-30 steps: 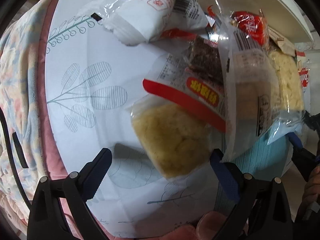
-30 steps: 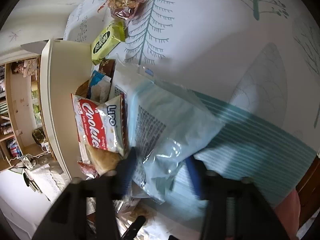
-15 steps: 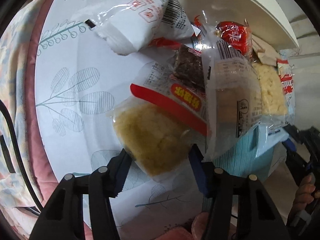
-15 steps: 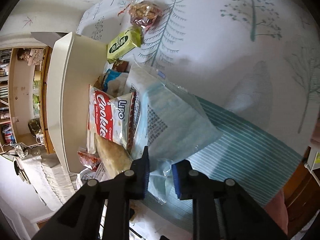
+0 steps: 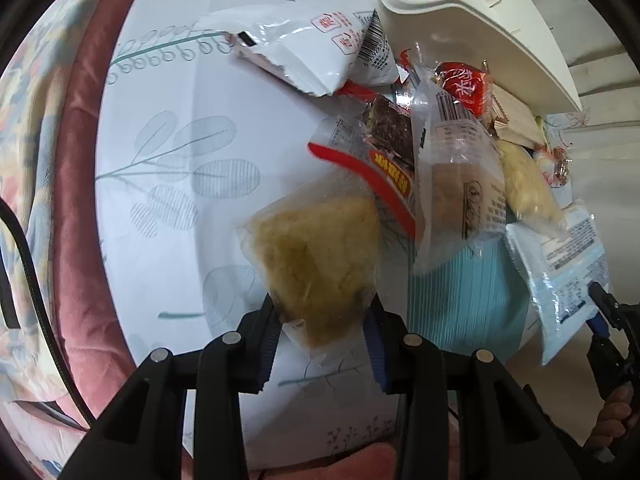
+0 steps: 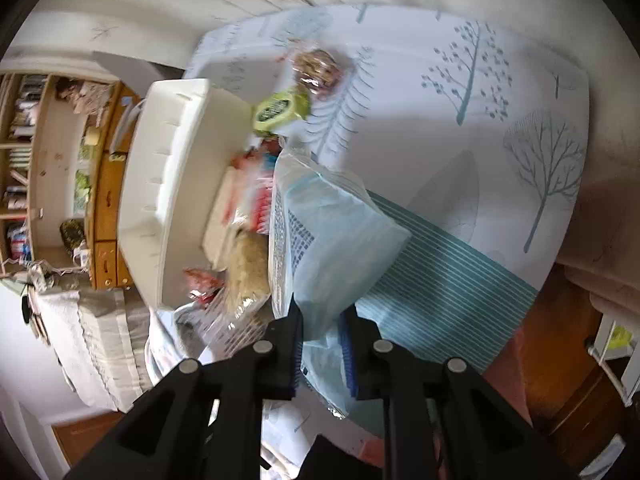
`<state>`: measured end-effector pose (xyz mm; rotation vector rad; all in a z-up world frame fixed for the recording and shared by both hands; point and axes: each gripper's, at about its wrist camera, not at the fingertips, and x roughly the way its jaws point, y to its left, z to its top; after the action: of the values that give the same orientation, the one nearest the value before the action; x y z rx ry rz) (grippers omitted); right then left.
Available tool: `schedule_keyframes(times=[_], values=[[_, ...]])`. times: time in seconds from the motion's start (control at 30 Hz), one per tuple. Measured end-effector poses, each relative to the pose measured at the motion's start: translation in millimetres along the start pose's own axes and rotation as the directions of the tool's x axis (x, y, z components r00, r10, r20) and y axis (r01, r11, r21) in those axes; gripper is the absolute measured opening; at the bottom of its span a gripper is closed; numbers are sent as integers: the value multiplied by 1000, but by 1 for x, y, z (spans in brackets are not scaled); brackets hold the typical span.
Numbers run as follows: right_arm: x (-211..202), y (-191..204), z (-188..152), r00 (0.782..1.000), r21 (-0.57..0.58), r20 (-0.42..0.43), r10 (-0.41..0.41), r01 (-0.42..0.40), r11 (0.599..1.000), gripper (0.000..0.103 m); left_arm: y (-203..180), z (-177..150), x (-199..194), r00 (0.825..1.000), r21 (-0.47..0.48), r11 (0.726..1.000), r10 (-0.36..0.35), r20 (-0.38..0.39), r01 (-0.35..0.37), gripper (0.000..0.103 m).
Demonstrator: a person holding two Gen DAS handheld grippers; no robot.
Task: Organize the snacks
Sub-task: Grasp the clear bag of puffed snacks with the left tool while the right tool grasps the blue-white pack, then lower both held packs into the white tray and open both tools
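Note:
A clear packet of yellow crumbly snack (image 5: 316,248) with a red band lies at the near edge of a snack pile on the white leaf-print tablecloth. My left gripper (image 5: 322,332) is closing on its lower end, and the pads press into the wrapper from both sides. My right gripper (image 6: 320,336) is also closing, pinched on the corner of a pale blue packet (image 6: 332,240); that packet hangs raised above the cloth. In the left wrist view the pale blue packet (image 5: 568,264) shows at the right. A white basket (image 6: 160,200) stands behind the pile.
In the pile lie a white packet (image 5: 304,48), a dark brown bar (image 5: 390,132), a clear packet with beige cake (image 5: 460,184) and a red packet (image 5: 468,88). A green packet (image 6: 282,110) and a nut snack (image 6: 318,66) lie farther off. A pink cushion (image 5: 80,160) borders the table.
My left jaws went from wide open to pinching the yellow snack packet. My right jaws shut on the pale blue packet and rose with it, away from the table.

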<state>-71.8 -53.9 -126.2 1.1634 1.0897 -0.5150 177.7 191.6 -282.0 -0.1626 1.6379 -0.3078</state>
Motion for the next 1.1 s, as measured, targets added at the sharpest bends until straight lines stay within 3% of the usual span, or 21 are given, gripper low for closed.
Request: schedule_keyframes(times=[0.33,0.6,0.77,1.1], values=[[-30,30,0,998,-134,-3,65,-65,989,12,16,-19,-39,999,-47,999,-14,36,16,37],[-38,71,17,993,-289,-57,108,-120,950,7,-28,-4,-78,997,-63,998,-18,80,23,37],[-47,107,30,986,-411,-91,140,-166,897,6,-64,12,-102,993,-59,998,-31,115,38,37],[-50,179,64,975,-631,-130,180,-221,744,6,-122,51,-135,986,-15,999,-27,163,29,37]])
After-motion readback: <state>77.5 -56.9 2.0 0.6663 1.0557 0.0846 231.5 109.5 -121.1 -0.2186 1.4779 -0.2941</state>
